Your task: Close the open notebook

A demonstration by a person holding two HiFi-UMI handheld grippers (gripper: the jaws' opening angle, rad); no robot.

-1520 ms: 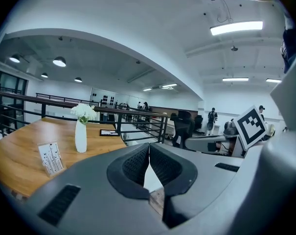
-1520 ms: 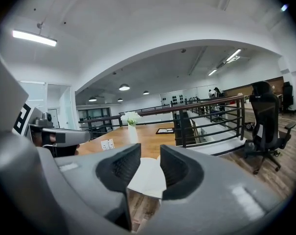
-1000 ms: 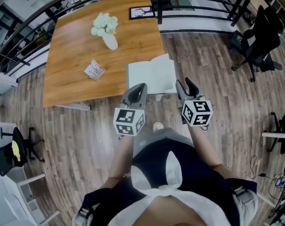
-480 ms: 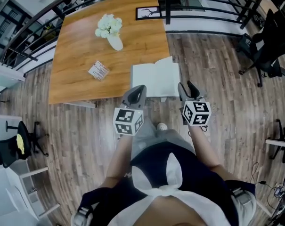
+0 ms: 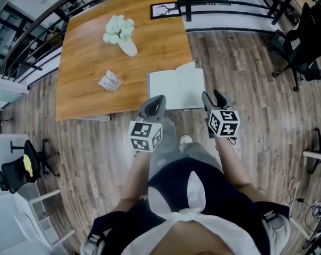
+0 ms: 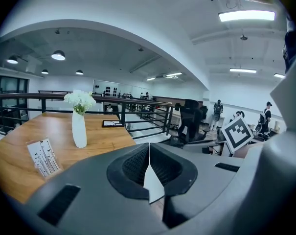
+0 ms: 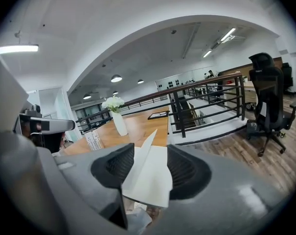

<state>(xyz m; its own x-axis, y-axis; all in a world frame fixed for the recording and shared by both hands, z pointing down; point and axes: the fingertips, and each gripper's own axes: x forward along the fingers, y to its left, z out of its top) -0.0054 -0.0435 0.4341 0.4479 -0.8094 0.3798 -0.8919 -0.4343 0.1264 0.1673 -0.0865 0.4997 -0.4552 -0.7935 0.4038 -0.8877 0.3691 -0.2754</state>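
As it lies open, the white paper notebook (image 5: 176, 89) occupies the near right corner of the brown wooden worktop (image 5: 86, 52), just ahead of both pairs of fingers.

Left gripper (image 5: 159, 99): fingers (image 6: 130, 168) closed together, empty, by its near left corner.

Right gripper (image 5: 212, 94): fingers (image 7: 187, 173) apart and opening, notebook showing in the gap, unpressed.

Farther ahead, leftward: small printed card (image 5: 110, 81); white vase of white flowers (image 5: 127, 48); black-framed picture (image 5: 165, 9).

Beyond: black metal railing (image 5: 229, 7); black office chair (image 5: 301, 41), right.
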